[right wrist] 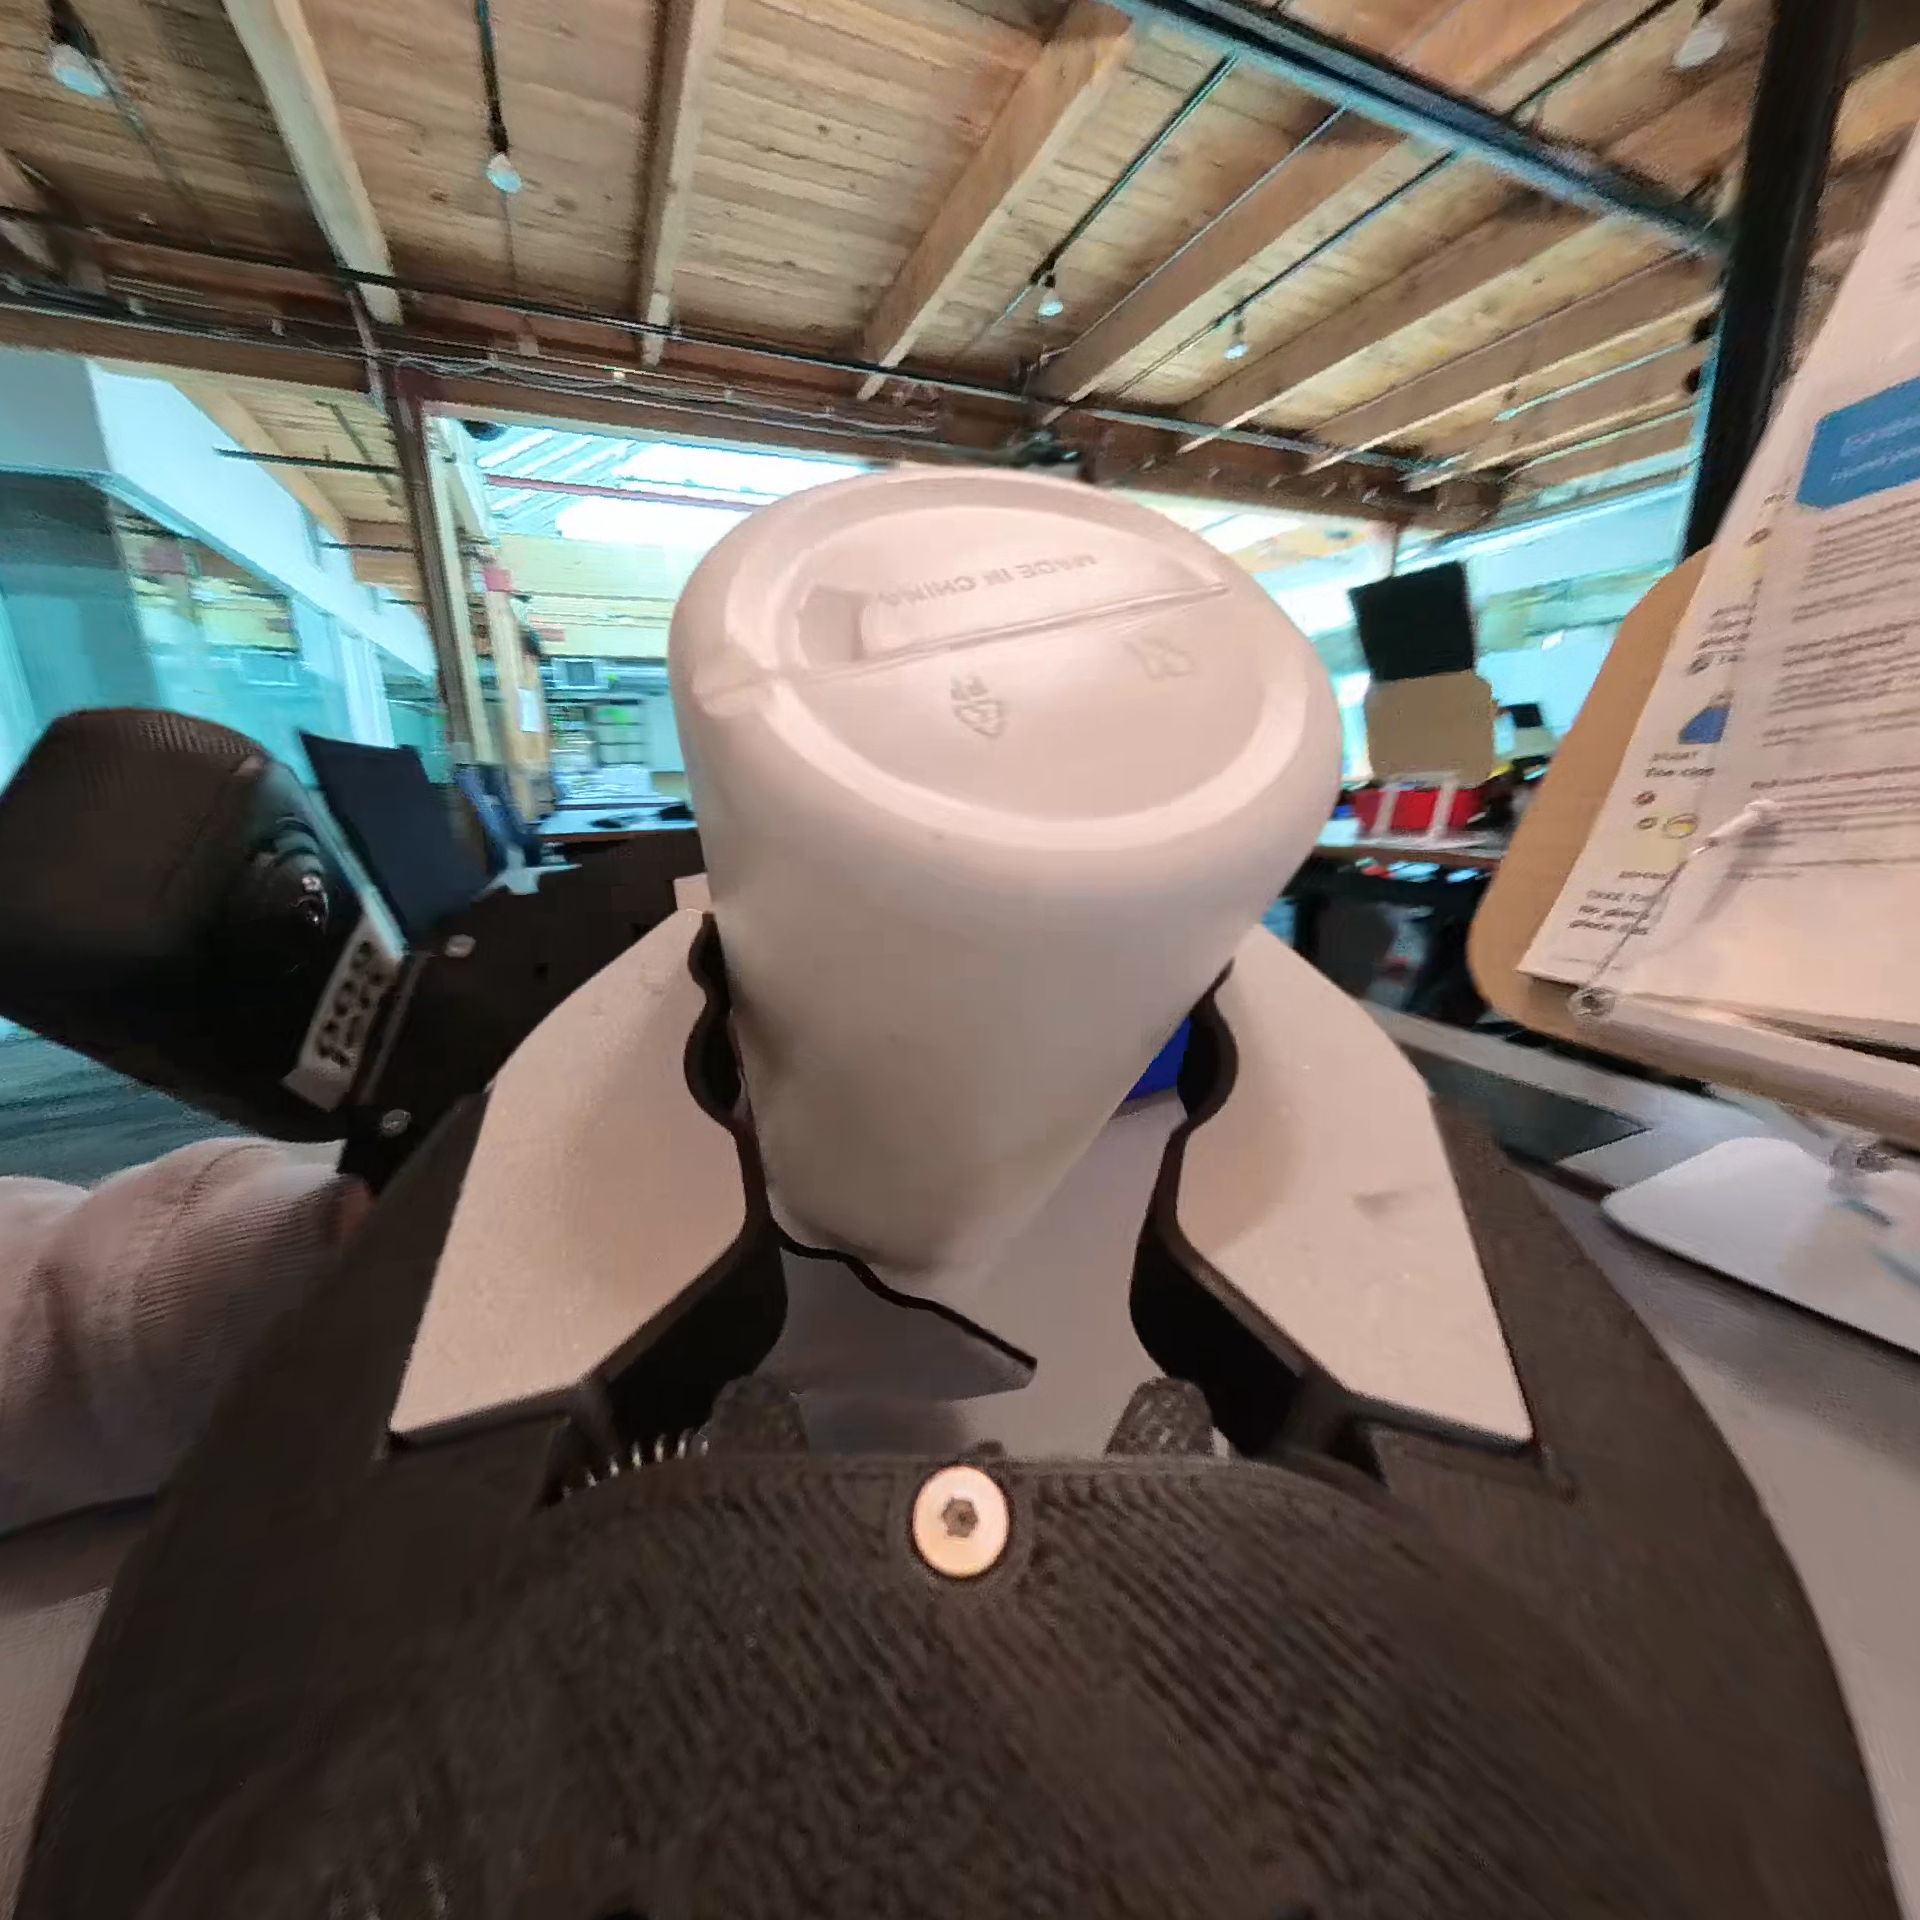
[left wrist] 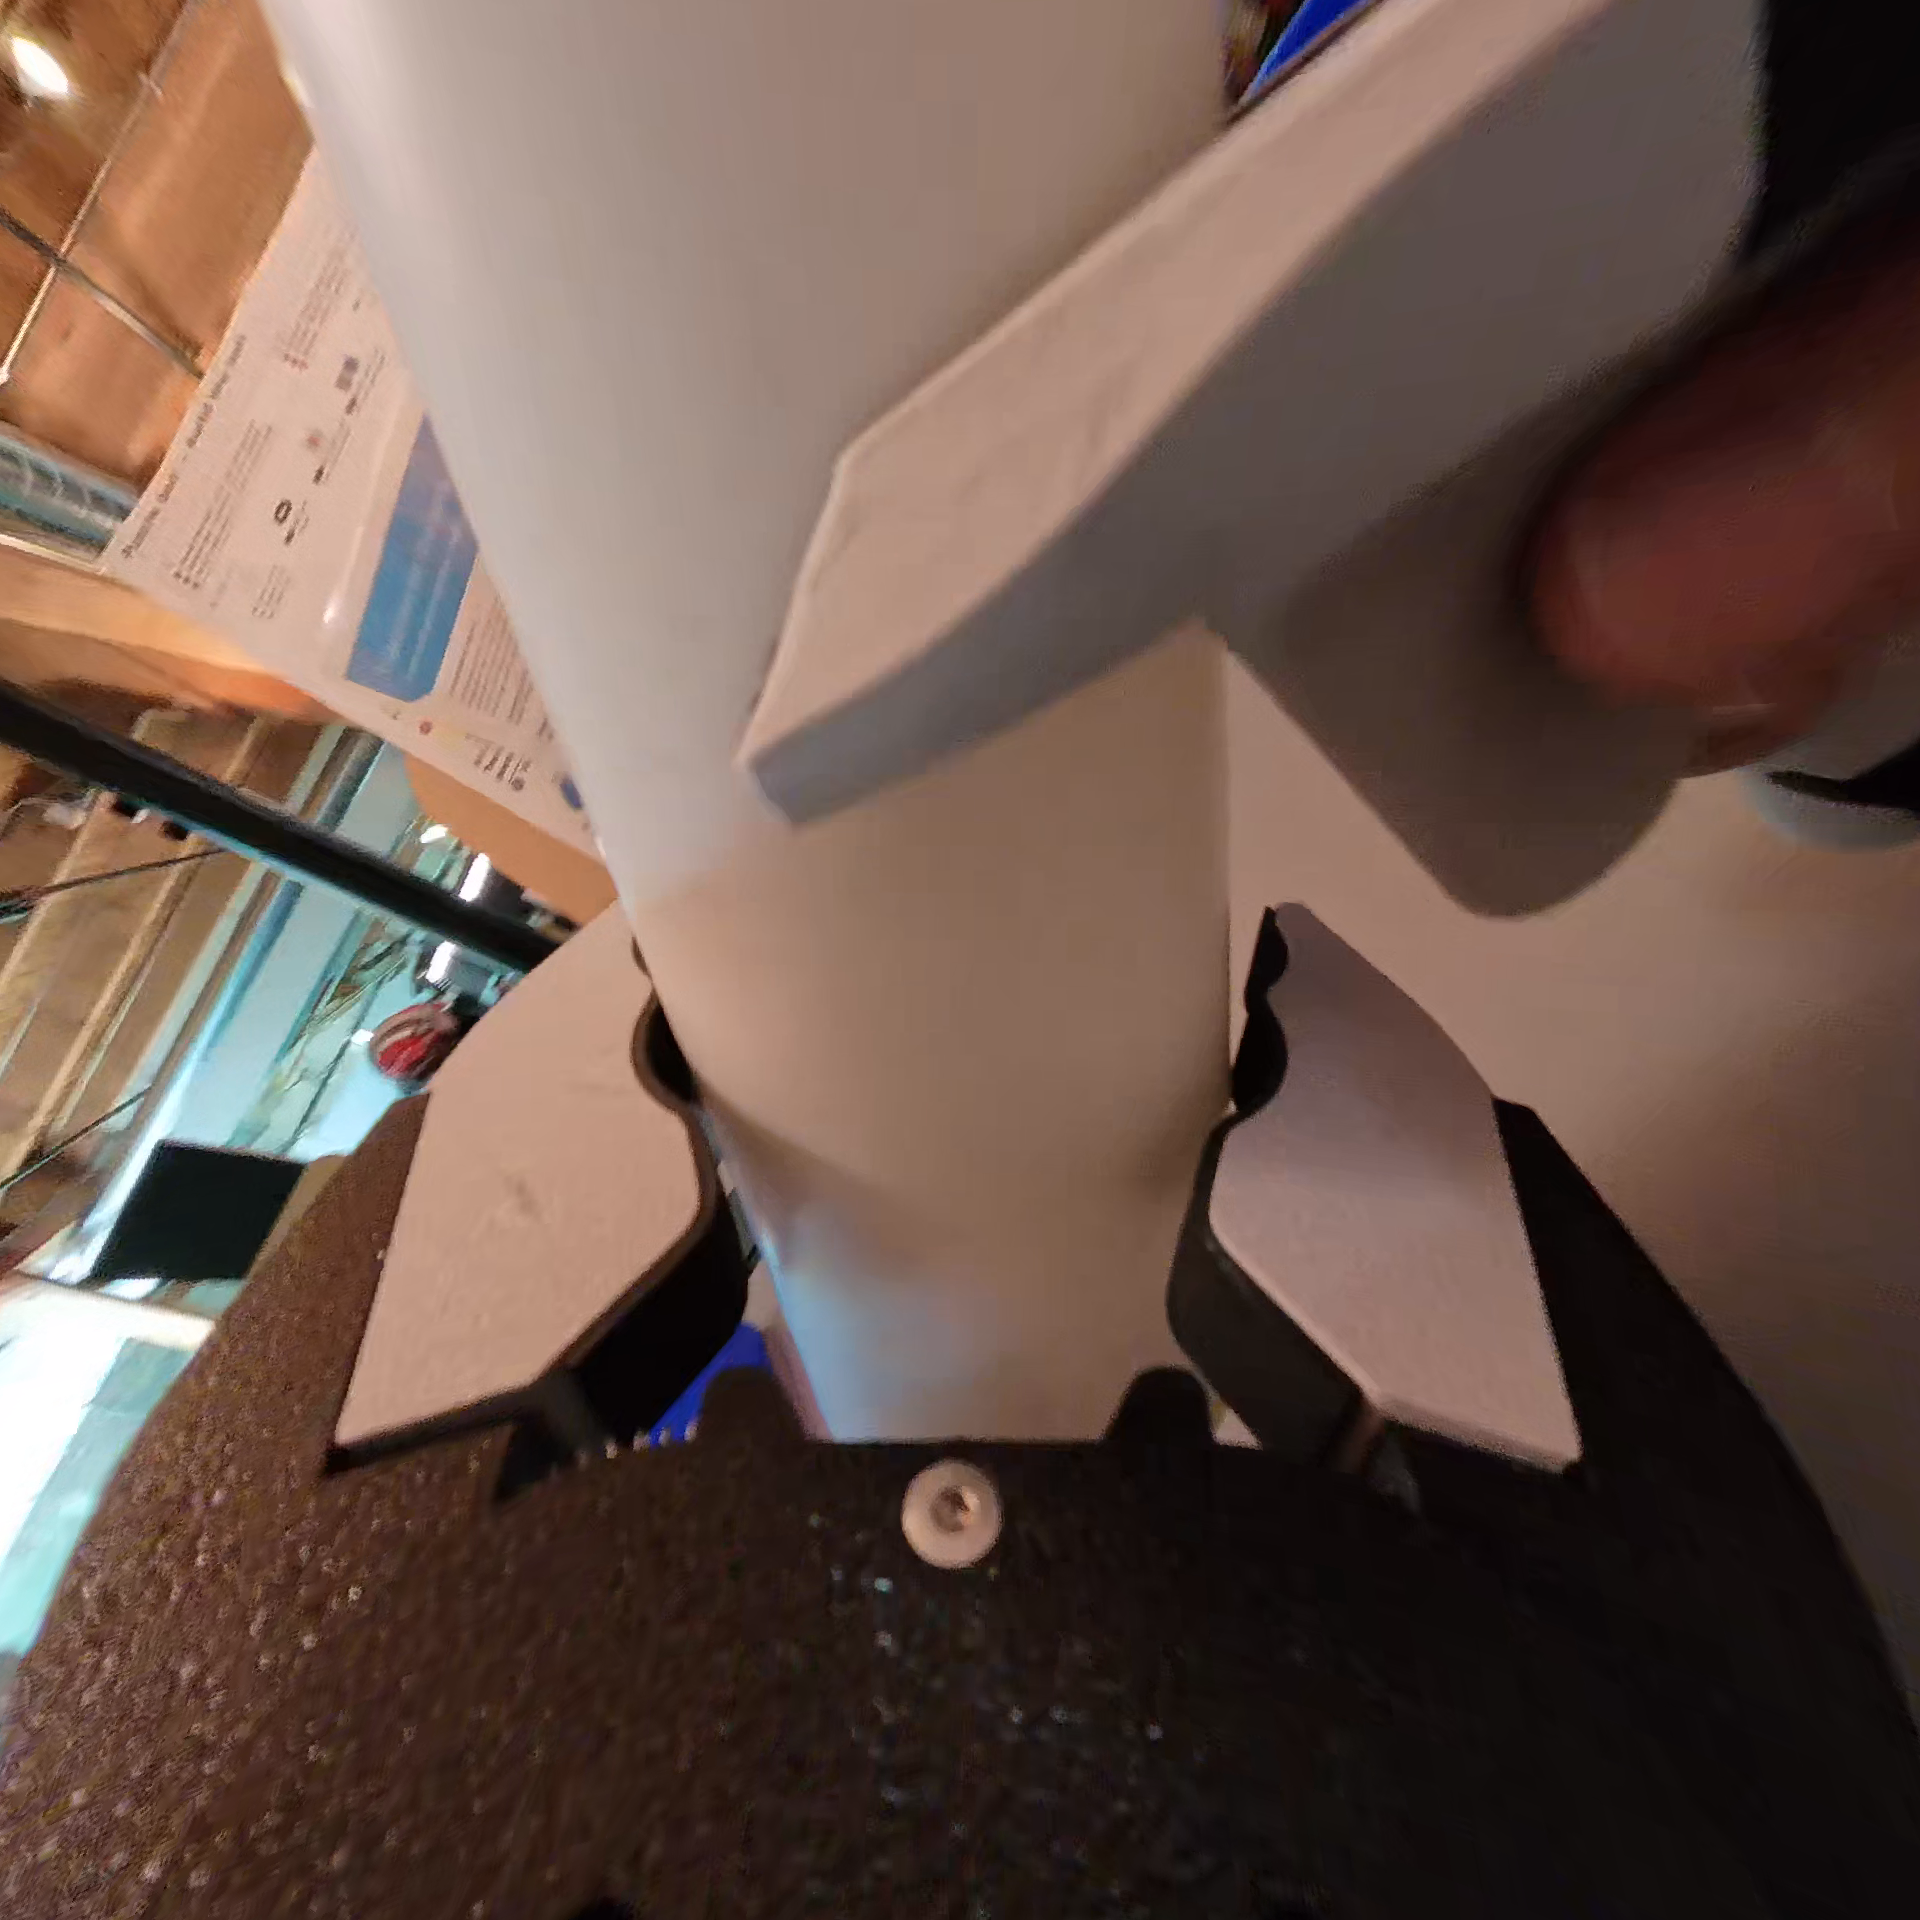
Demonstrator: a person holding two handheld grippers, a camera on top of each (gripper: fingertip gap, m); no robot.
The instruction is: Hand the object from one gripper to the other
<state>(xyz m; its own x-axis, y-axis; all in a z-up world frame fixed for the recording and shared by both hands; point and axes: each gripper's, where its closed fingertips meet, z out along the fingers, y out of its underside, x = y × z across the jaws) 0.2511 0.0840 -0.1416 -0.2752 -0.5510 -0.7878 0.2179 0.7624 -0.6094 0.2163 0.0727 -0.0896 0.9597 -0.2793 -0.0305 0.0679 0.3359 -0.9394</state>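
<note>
Right now I have the white cup (right wrist: pixel 997 831) caught between both tools, base pointing towards the right wrist camera. The left gripper (left wrist: pixel 935 997) is clamped on the cup's narrower part, both pads pressed into its wall. The right gripper (right wrist: pixel 966 966) straddles the cup farther along. Its left pad touches, but a sliver of blue shows between the cup and its right pad, so I cannot tell whether it is truly clamped.

I judge this to be the moment of transfer. To do it well, I want the receiving side squeezed firmly before the giving side lets go at all. The cup tapers and looks smooth, so a loose hold could let it slide towards its narrow end. I'd release slowly and watch for any tilt.

Room is tight. The two tools cross just beside each other, and in the left wrist view one finger of the right one lies across the cup next to a hand (left wrist: pixel 1714 540). A clipboard of papers (right wrist: pixel 1787 727) stands close on the right, so I'd draw apart to the left, where there is open space
</note>
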